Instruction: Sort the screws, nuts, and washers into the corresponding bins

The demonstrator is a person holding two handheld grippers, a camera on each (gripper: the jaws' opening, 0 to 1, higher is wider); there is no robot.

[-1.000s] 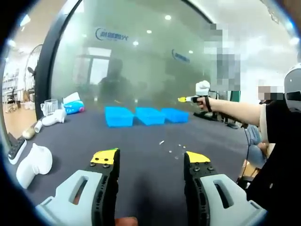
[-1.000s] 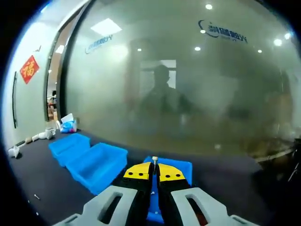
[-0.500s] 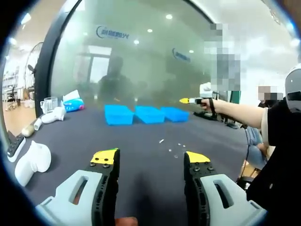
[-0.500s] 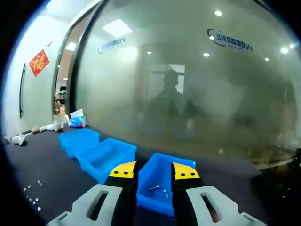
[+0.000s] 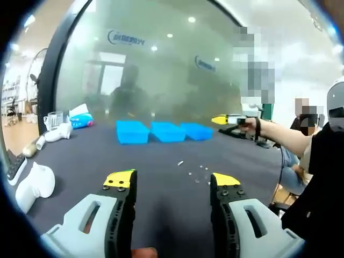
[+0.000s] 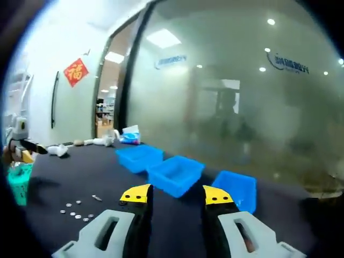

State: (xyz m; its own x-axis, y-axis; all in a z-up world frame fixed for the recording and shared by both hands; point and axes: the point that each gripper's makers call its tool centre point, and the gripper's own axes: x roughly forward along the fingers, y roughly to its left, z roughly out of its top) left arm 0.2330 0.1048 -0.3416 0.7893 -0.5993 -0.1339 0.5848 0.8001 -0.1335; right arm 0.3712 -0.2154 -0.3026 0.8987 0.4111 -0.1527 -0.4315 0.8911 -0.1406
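Three blue bins stand in a row on the dark table: left bin (image 5: pixel 133 131), middle bin (image 5: pixel 168 131), right bin (image 5: pixel 197 130). Small loose screws, nuts and washers (image 5: pixel 193 171) lie scattered in front of them. My left gripper (image 5: pixel 172 180) hovers low over the near table, open and holding nothing. My right gripper (image 5: pixel 217 119) is held in a hand to the right of the bins. From its own view my right gripper (image 6: pixel 176 194) is open with nothing in it, with the bins (image 6: pixel 176 173) just ahead and the loose hardware (image 6: pixel 78 207) to its lower left.
White handheld devices (image 5: pixel 35 183) lie along the table's left side, with a glass cup (image 5: pixel 52 119) and a blue pack (image 5: pixel 83 121) at the back left. A frosted glass wall rises behind the bins. A person's arm (image 5: pixel 279 131) reaches in from the right. A green basket (image 6: pixel 19 183) sits at the left.
My right gripper held a screw over the right bin, opened and let it fall in, then drew back and swung left. The left gripper has stayed open and nearly still.
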